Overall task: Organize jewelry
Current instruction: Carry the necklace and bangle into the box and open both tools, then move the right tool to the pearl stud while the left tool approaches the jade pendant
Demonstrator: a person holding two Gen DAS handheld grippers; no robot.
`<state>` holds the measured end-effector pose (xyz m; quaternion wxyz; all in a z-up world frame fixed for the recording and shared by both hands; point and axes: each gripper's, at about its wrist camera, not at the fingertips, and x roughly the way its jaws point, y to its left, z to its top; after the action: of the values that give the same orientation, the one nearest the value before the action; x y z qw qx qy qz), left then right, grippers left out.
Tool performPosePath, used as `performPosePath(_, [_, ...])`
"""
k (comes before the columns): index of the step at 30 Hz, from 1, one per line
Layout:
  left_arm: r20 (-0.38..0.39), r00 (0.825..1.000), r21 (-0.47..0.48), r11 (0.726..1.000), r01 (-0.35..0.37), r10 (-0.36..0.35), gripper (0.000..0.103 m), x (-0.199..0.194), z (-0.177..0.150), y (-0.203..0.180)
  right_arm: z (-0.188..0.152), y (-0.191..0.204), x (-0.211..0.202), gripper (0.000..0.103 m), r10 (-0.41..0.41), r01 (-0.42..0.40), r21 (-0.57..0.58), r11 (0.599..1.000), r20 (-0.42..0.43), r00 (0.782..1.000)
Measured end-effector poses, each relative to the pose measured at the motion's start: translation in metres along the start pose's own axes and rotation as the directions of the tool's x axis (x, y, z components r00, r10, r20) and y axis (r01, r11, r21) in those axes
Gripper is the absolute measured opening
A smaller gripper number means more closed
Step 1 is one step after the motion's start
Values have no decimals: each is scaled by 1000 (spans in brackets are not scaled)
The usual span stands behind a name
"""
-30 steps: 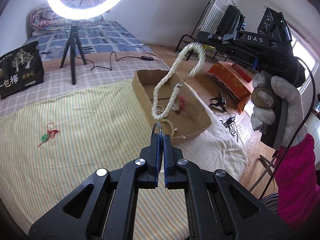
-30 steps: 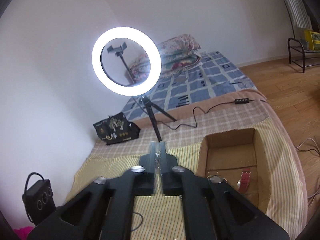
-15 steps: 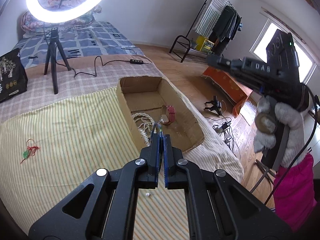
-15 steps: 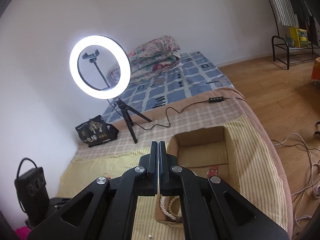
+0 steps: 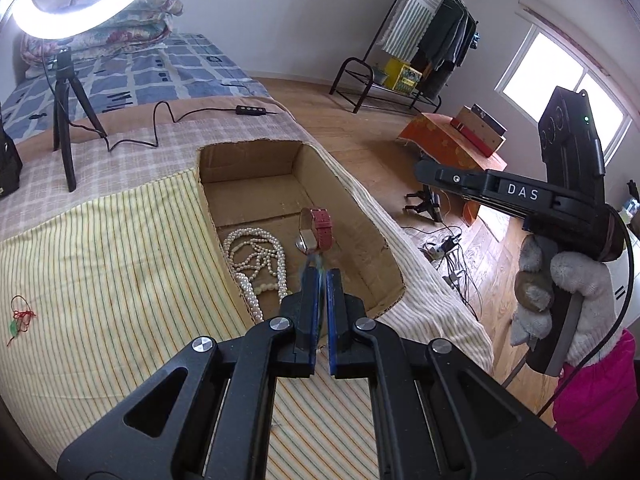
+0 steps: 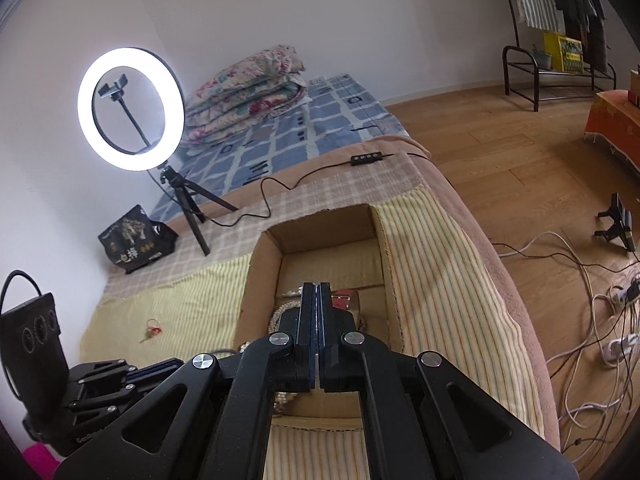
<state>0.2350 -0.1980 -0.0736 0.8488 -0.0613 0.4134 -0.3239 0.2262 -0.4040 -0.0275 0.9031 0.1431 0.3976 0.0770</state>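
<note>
Pearl necklace now down in the box; both grippers closed and empty.

The pearl necklace (image 5: 256,258), strung up between the two grippers a second ago, lies heaped against the near-left wall of the cardboard box (image 5: 360,200), beside the red-strap watch (image 5: 318,232). Left gripper (image 5: 320,276) hangs over the box's near edge, jaws together on nothing; right gripper (image 6: 317,292) likewise. One red-and-green trinket (image 5: 20,318) remains out on the striped bedspread (image 5: 120,260), probably the next pick.
</note>
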Motion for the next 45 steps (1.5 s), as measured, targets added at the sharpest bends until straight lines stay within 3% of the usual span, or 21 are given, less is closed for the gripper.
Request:
performPosePath(2, [-3, 1000, 9, 1000, -10, 10, 2, 0, 1, -1, -1, 0, 1, 0, -18, 18, -4, 1000, -3, 1000])
performPosePath(4, [6, 1000, 11, 1000, -24, 24, 15, -2, 2, 0, -2, 2, 3, 5, -41, 41, -10, 999, -12, 999])
performPosePath(5, [10, 1000, 10, 1000, -25, 25, 20, -4, 2, 1, -3, 2, 4, 20, -54, 53, -13, 998, -16, 998])
performPosePath(6, [15, 1000, 8, 1000, -27, 27, 27, -6, 2, 3, -3, 3, 5, 45, -69, 69, -16, 998, -18, 997])
performPosePath(8, [24, 999, 6, 999, -43, 43, 28, -11, 3, 5, -5, 4, 5, 64, -98, 98, -15, 995, -2, 995])
performPosePath(11, [29, 998, 7, 998, -60, 60, 33, -16, 4, 9, -5, 7, 4, 64, -118, 118, -18, 993, 7, 993])
performPosePath(13, [41, 997, 11, 997, -73, 72, 47, -22, 2, 10, -5, 10, 4, 65, -126, 126, -17, 992, 9, 992])
performPosePath(17, [55, 993, 33, 994, -103, 101, 51, -32, 0, 12, -7, 12, 3, 71, -148, 148, -20, 989, 12, 989])
performPosePath(19, [64, 992, 36, 993, -113, 111, 63, -37, 0, 14, -9, 13, 2, 72, -162, 163, -29, 986, 15, 987])
performPosePath(20, [72, 991, 37, 992, -119, 116, 65, -41, -1, 17, -9, 14, 2, 73, -168, 168, -34, 985, 14, 986])
performPosePath(27, [77, 982, 6, 985, -174, 173, 65, -63, -4, 54, -23, 29, -4, 78, -198, 199, -92, 976, 20, 980])
performPosePath(33, [84, 962, -58, 965, -257, 261, 65, -87, -9, 106, -44, 51, -9, 80, -198, 201, -174, 964, 33, 980])
performPosePath(37, [83, 943, -120, 943, -311, 322, 65, -105, -10, 145, -58, 66, -10, 80, -181, 181, -207, 961, 22, 983])
performPosePath(45, [45, 932, -221, 913, -343, 361, 65, -125, -21, 208, -89, 90, -9, 80, -144, 138, -255, 957, -5, 989])
